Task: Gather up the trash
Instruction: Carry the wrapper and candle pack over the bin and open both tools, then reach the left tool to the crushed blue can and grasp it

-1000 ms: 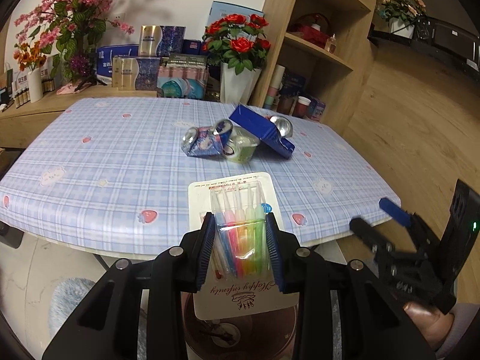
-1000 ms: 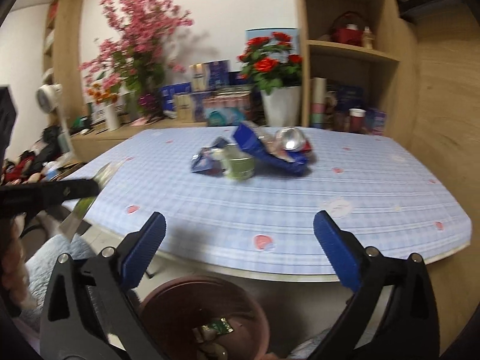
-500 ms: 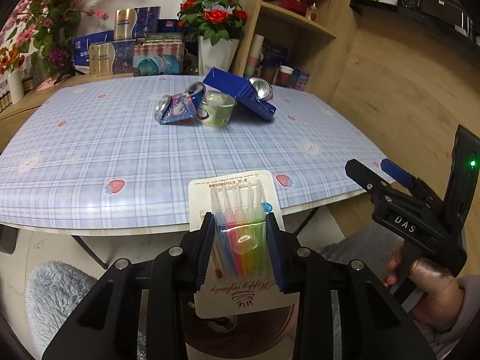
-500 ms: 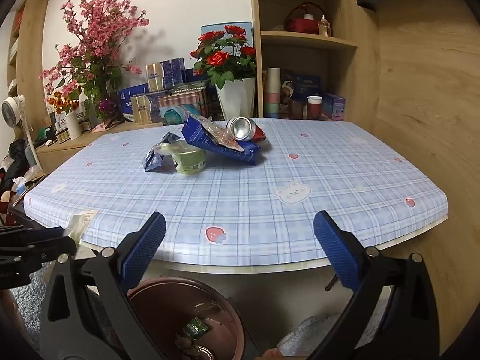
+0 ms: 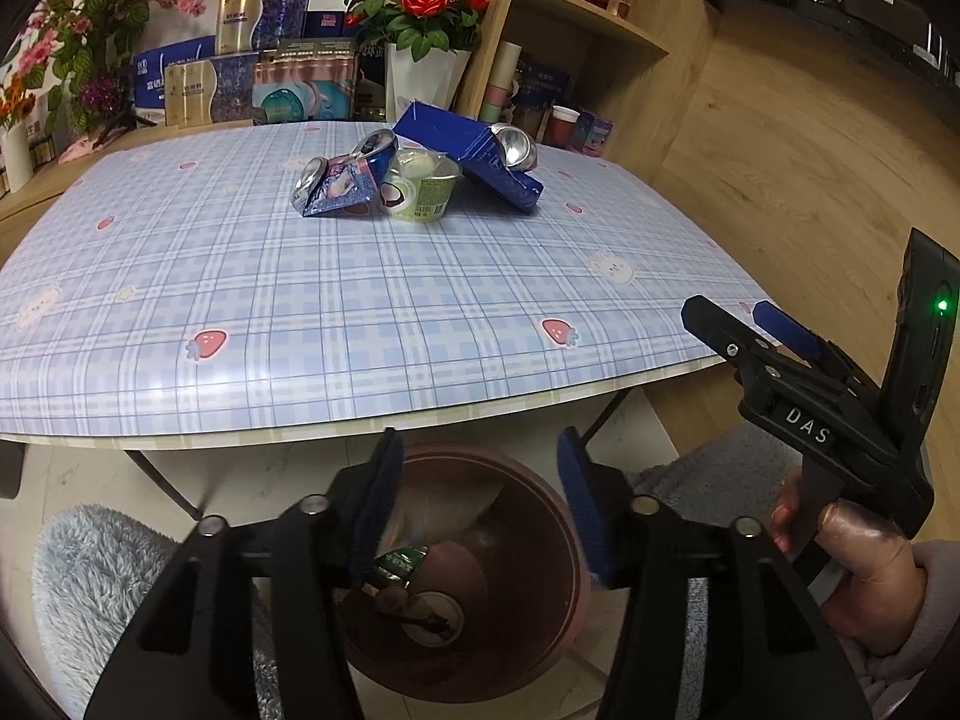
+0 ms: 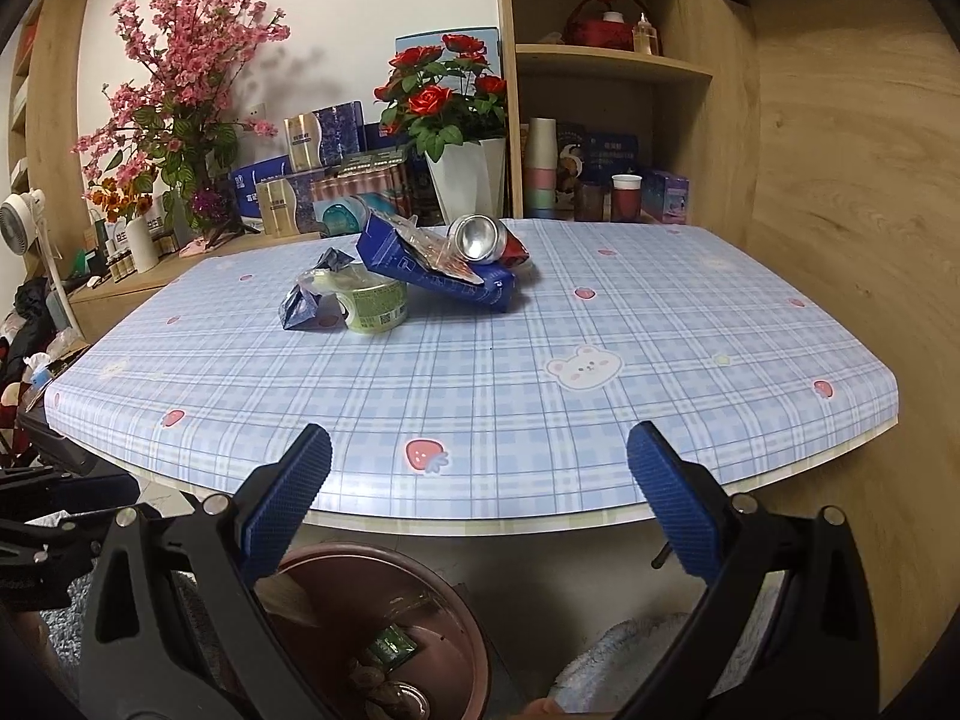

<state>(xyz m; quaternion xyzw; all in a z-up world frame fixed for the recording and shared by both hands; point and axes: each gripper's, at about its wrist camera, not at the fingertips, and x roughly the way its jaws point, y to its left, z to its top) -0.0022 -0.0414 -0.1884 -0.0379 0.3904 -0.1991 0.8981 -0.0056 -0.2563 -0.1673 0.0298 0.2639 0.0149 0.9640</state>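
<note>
Left gripper (image 5: 477, 501) jaws just opened, nothing between them; the card pack of coloured picks it held is gone, probably that pale blur inside the round brown plastic bin (image 5: 540, 648) below. Right gripper (image 6: 480, 498) wide open, empty. Remaining crushed cans and blue carton (image 5: 474, 159) at 12 o'clock on the blue checked table (image 5: 360, 312).

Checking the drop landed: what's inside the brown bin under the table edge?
In the bin: a green wrapper, a round lid or can end, and a pale blurred sheet near the wall. The left tool hides part of the inside.
</note>
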